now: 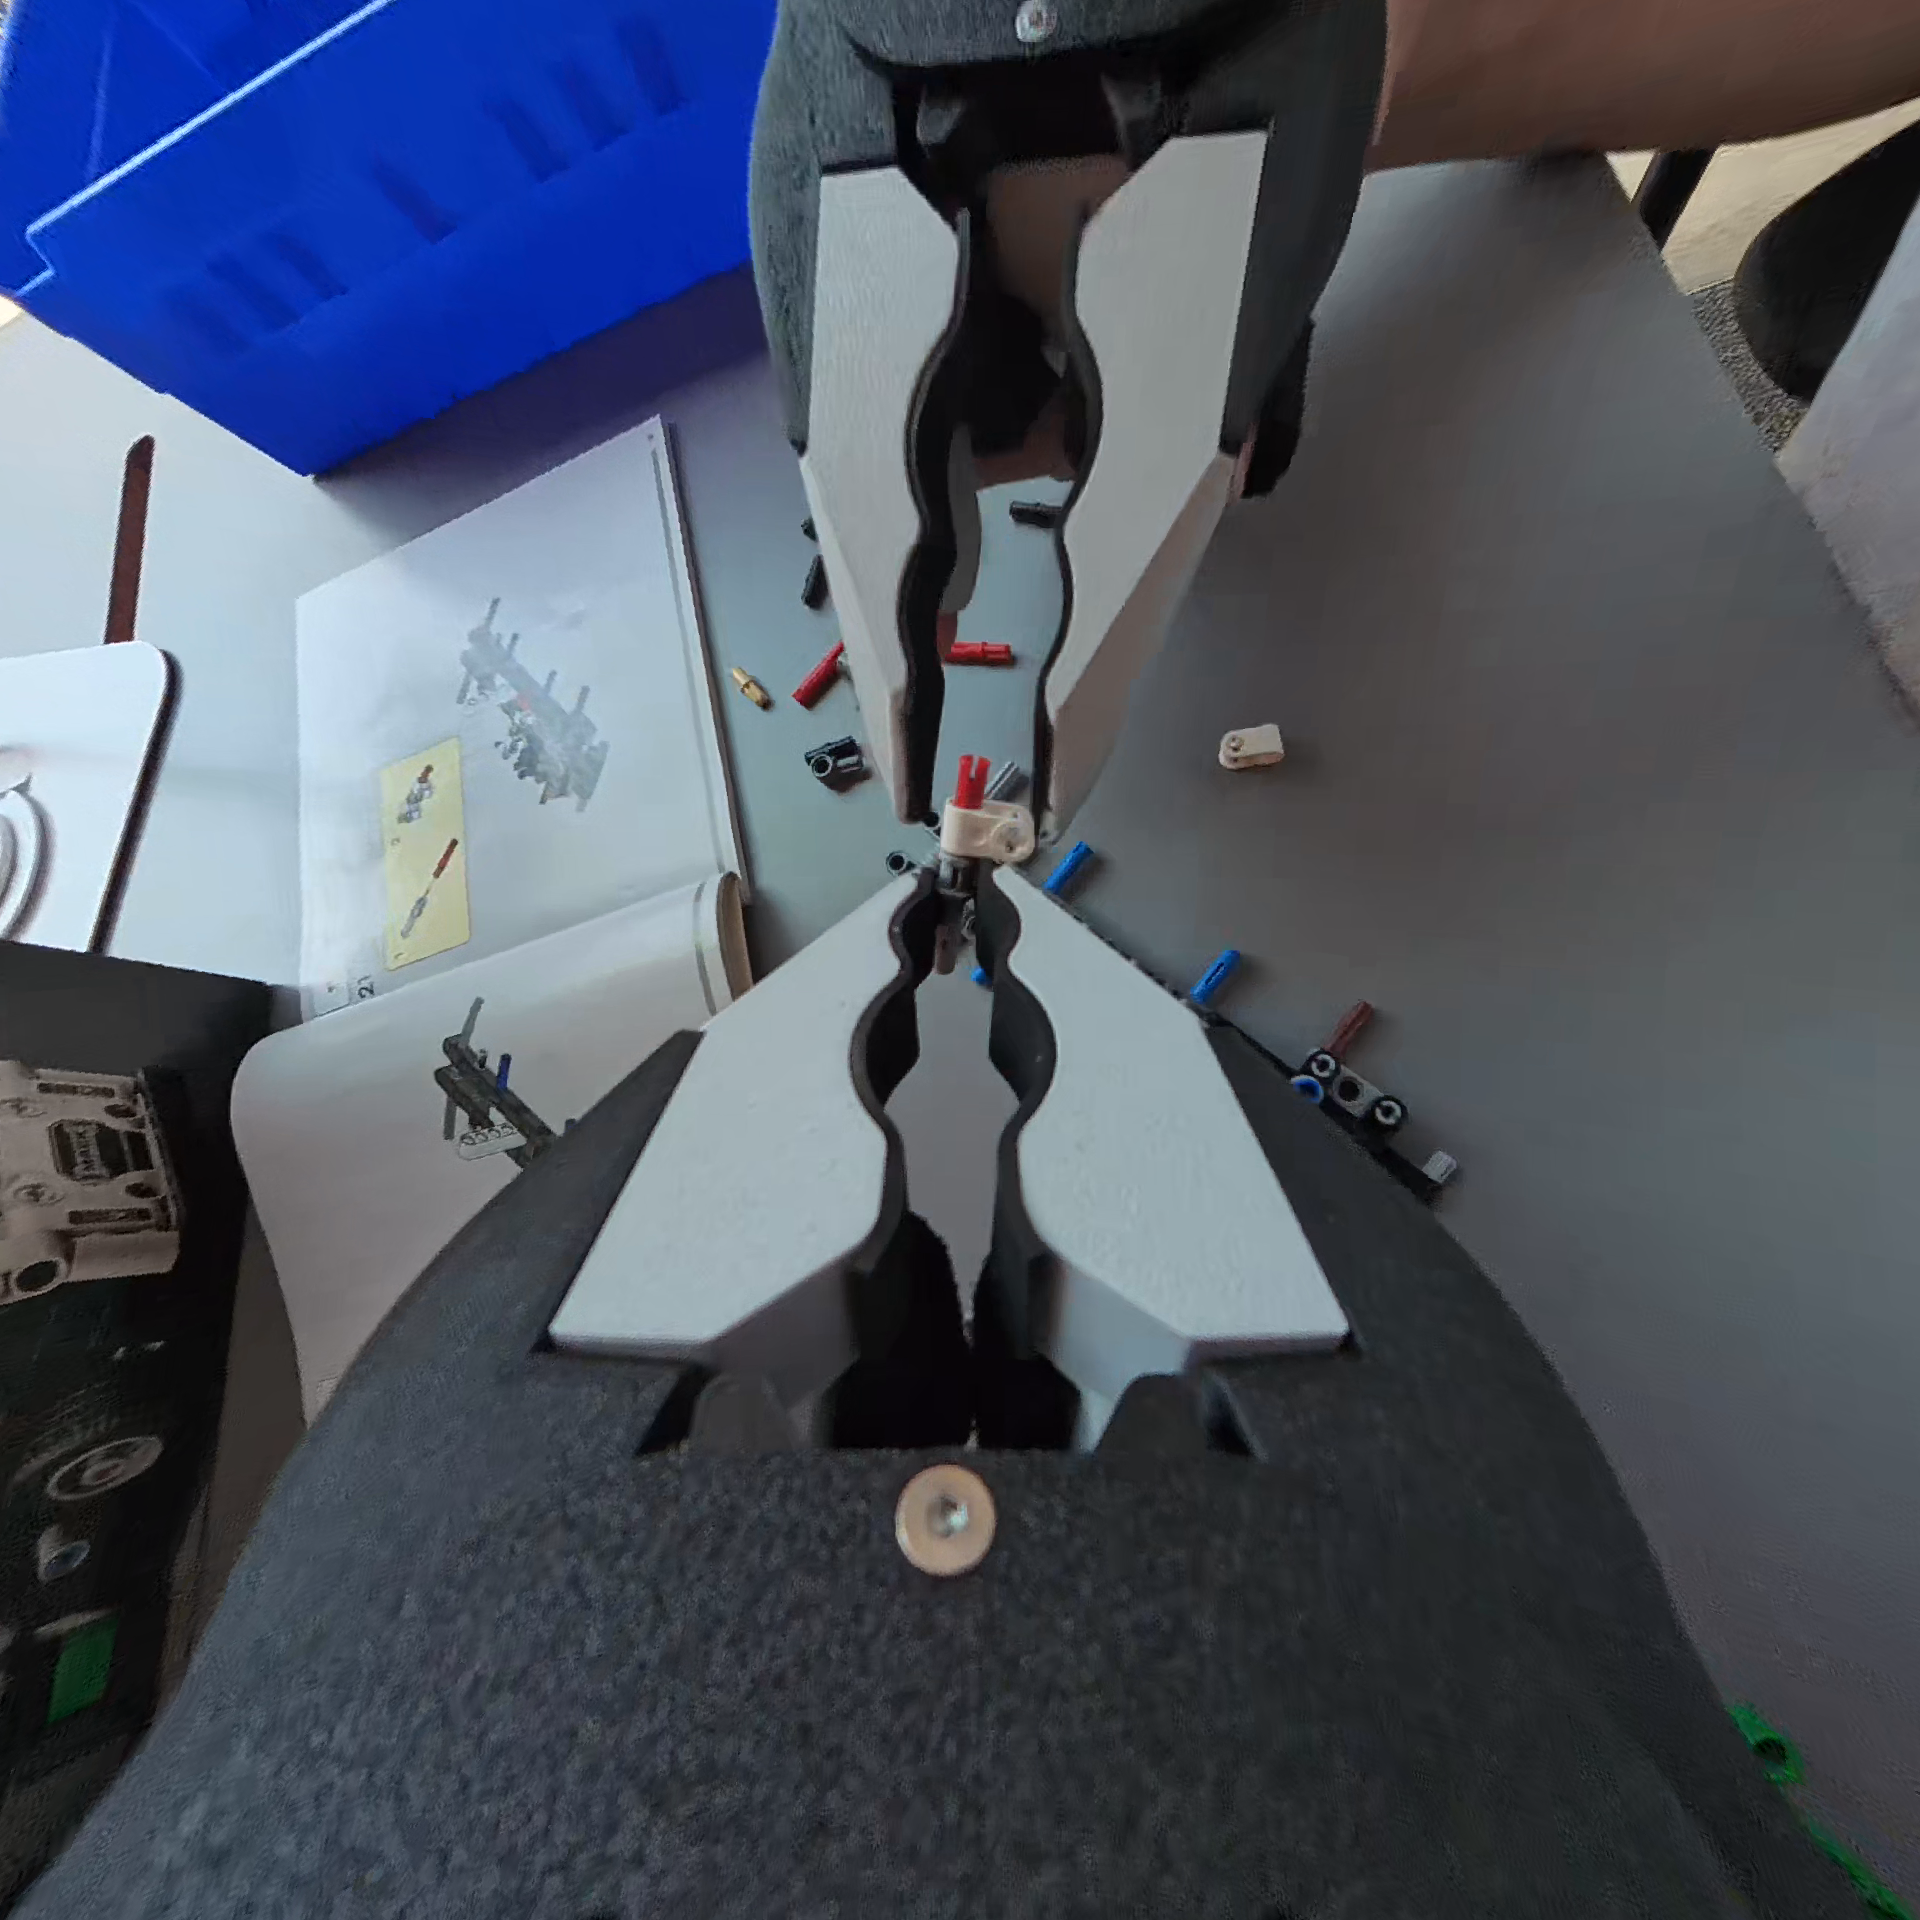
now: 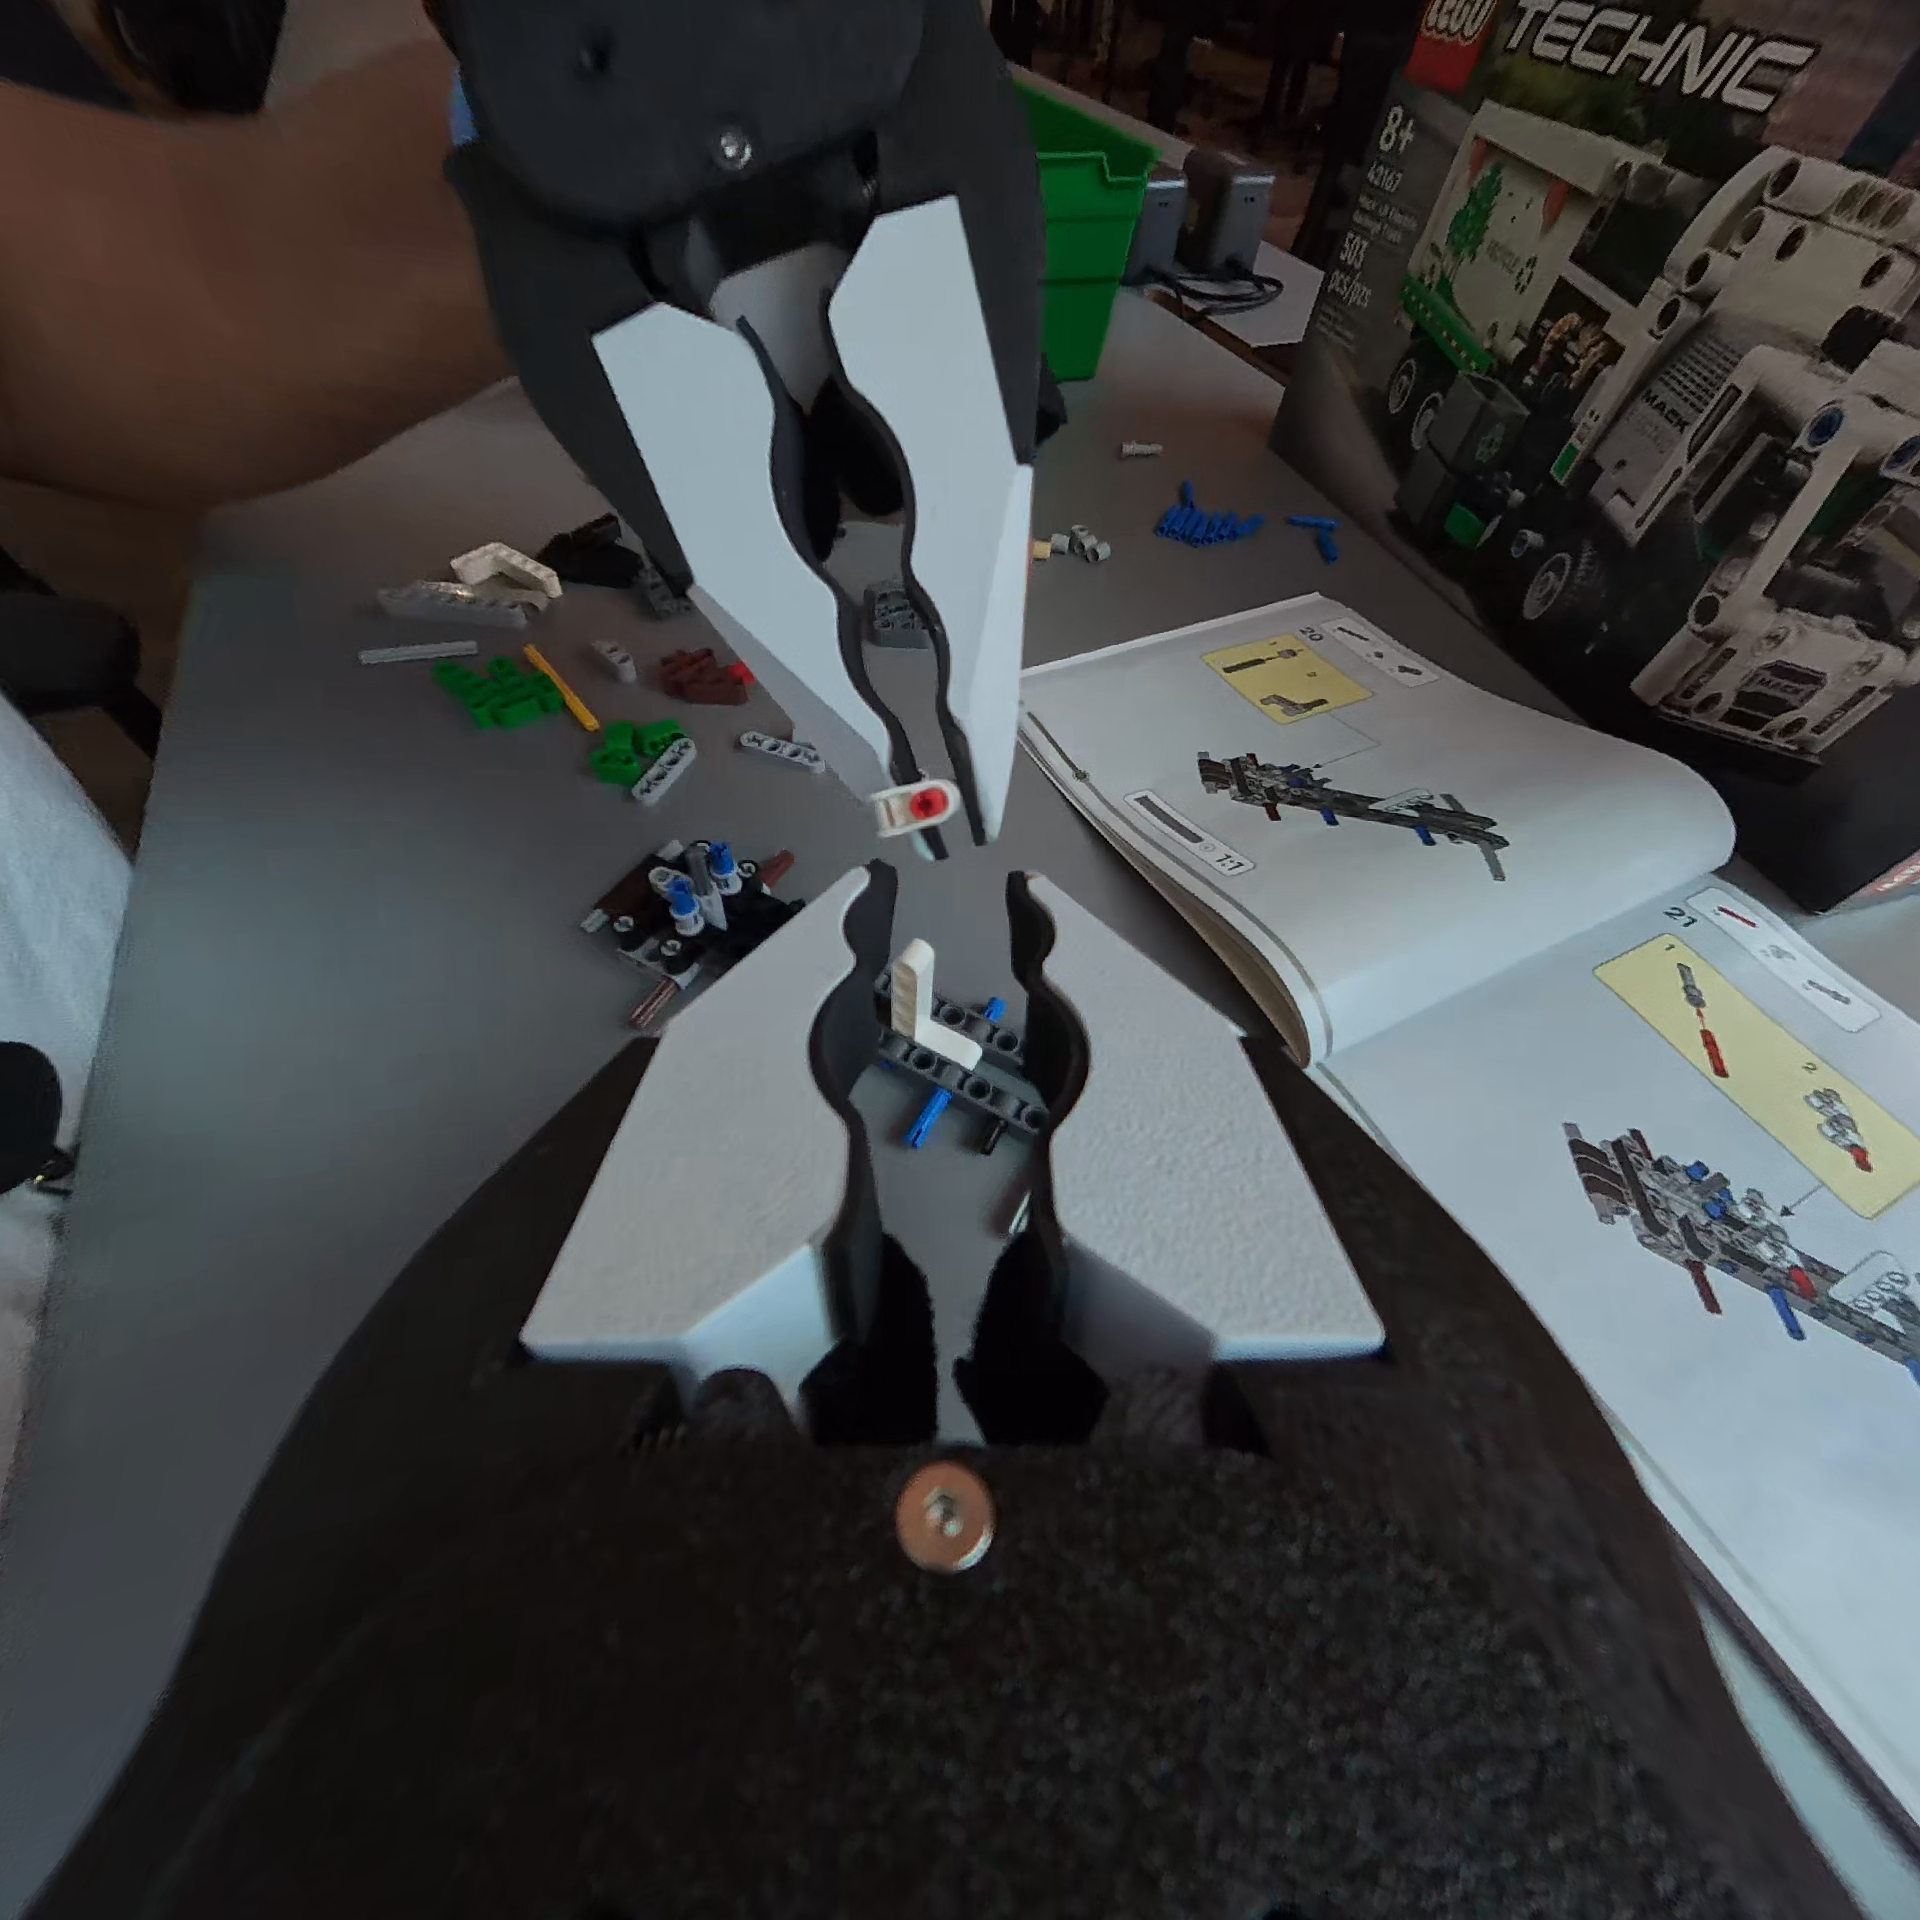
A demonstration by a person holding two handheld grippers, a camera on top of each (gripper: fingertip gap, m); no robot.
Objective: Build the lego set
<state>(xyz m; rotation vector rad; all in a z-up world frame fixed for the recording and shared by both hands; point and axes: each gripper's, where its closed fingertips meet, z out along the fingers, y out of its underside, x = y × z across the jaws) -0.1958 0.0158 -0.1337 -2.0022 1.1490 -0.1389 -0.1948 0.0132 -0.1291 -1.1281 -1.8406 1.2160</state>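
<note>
In the left wrist view my left gripper (image 1: 956,894) is shut on a small sub-assembly (image 1: 985,823): a red axle with a dark joint and a white connector on its end. My right gripper (image 1: 979,816) comes in from above, open, its tips on either side of the white connector. In the right wrist view my right gripper (image 2: 948,878) is open and empty. The left gripper (image 2: 951,831) holds the white connector with the red axle end (image 2: 914,805) just in front of it. The dark chassis with blue pins and a white L-beam (image 2: 930,1003) lies on the table below.
The open instruction booklet (image 2: 1455,831) lies to the right, with the set's box (image 2: 1610,364) behind it. A blue bin (image 1: 364,208) and a green bin (image 2: 1081,208) stand at the table's edges. Loose green, white and brown parts (image 2: 509,691), blue pins (image 2: 1205,520) and a spare white connector (image 1: 1252,748) are scattered about. My two grippers' fingertips are within a few centimetres of each other.
</note>
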